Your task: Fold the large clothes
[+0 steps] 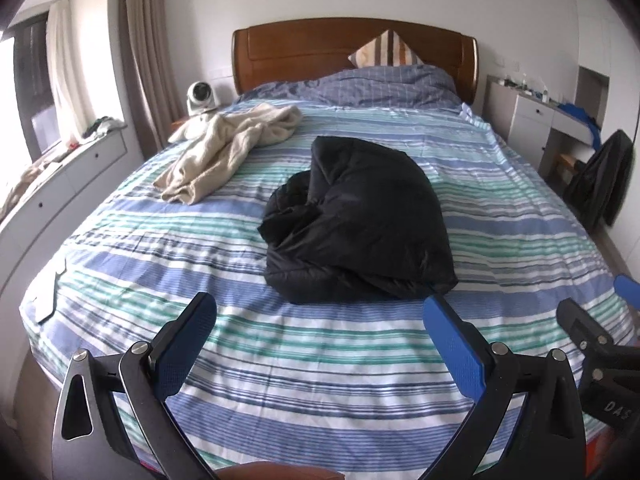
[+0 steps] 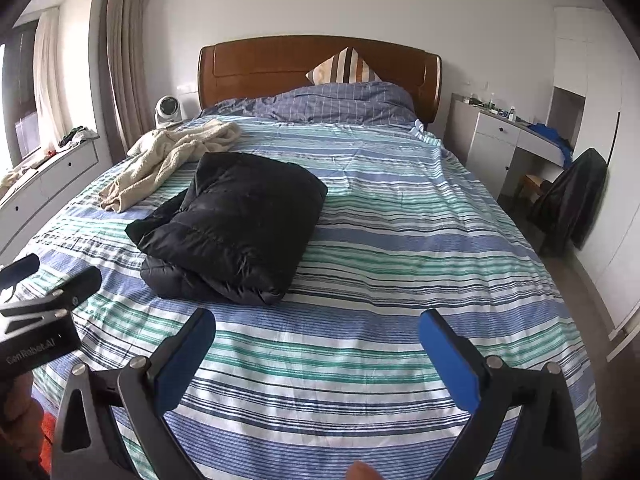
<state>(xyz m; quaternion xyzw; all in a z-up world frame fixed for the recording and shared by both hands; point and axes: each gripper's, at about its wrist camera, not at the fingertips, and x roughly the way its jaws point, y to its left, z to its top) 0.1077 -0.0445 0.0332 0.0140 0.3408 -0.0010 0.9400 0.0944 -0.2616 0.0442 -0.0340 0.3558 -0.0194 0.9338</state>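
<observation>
A black puffer jacket lies folded into a thick bundle in the middle of the striped bed. It also shows in the right wrist view, left of centre. A cream fleece garment lies crumpled at the bed's far left, also in the right wrist view. My left gripper is open and empty above the bed's near edge, just short of the jacket. My right gripper is open and empty, to the right of the jacket. Each gripper shows at the edge of the other's view.
A wooden headboard with a striped pillow and a folded blue duvet stand at the far end. A white fan sits at the left. A desk and a chair with a dark garment stand right.
</observation>
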